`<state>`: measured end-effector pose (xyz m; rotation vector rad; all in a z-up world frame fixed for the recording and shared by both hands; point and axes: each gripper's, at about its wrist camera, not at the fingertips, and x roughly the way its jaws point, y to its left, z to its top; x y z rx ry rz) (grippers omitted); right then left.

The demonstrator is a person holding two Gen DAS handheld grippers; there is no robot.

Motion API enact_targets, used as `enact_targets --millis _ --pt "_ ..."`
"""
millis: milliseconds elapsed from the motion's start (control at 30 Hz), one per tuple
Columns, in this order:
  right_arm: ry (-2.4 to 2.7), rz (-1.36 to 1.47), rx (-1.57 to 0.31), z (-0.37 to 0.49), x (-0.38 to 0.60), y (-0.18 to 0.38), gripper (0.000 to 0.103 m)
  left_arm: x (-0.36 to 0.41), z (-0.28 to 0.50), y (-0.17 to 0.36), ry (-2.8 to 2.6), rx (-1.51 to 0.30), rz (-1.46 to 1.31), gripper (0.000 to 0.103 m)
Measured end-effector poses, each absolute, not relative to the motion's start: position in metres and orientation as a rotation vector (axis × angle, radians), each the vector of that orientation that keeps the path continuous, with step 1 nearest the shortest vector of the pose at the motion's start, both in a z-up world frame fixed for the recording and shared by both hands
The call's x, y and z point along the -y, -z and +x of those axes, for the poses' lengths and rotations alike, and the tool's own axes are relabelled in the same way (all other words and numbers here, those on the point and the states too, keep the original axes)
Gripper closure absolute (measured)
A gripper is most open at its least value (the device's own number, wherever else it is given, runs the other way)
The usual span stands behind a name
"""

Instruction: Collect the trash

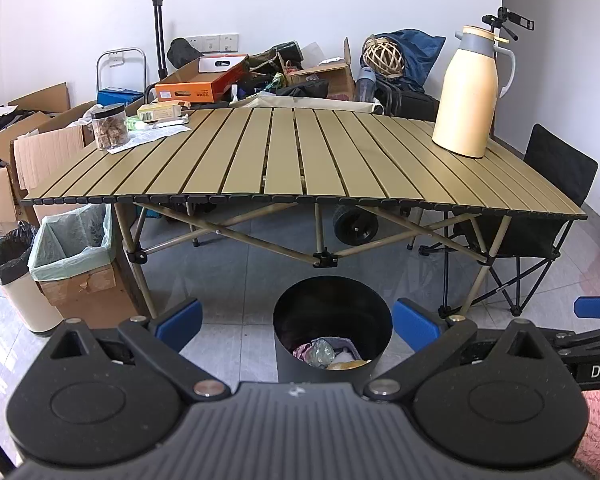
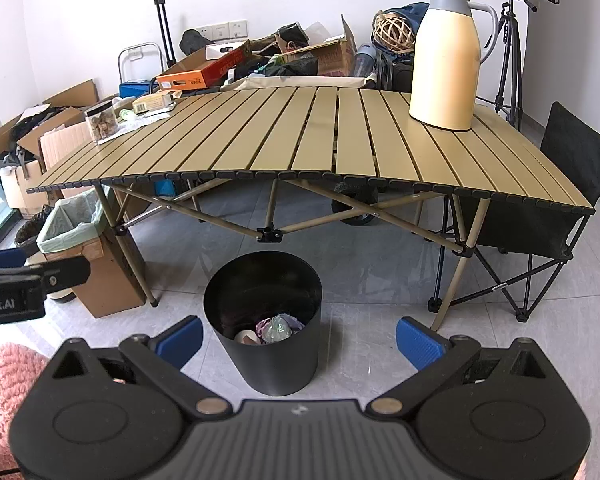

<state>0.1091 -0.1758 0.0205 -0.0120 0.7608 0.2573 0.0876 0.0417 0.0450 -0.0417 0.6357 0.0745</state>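
A black round bin (image 1: 332, 304) stands on the floor in front of the slatted table (image 1: 300, 152), with crumpled wrappers and trash (image 1: 328, 354) inside. It also shows in the right wrist view (image 2: 262, 292) with its trash (image 2: 270, 330). My left gripper (image 1: 298, 322) is open and empty, held above the bin. My right gripper (image 2: 300, 338) is open and empty, just right of the bin. Papers and a small box (image 1: 160, 118) lie at the table's far left corner beside a jar (image 1: 109, 126).
A cream thermos jug (image 1: 470, 92) stands on the table's right side. A lined cardboard box (image 1: 76, 248) and a black-lined bin (image 1: 14, 272) stand at the left. A folding chair (image 1: 540, 216) is at the right. Boxes and bags are piled behind the table.
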Motion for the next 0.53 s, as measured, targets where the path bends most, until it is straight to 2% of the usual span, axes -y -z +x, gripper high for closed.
enact_targets --millis 533 --pt "-0.257 -0.022 -0.729 0.1089 0.1751 -0.0270 0.000 -0.0412 0.0830 -0.0481 -0.065 -0.594 -0.039 0.000"
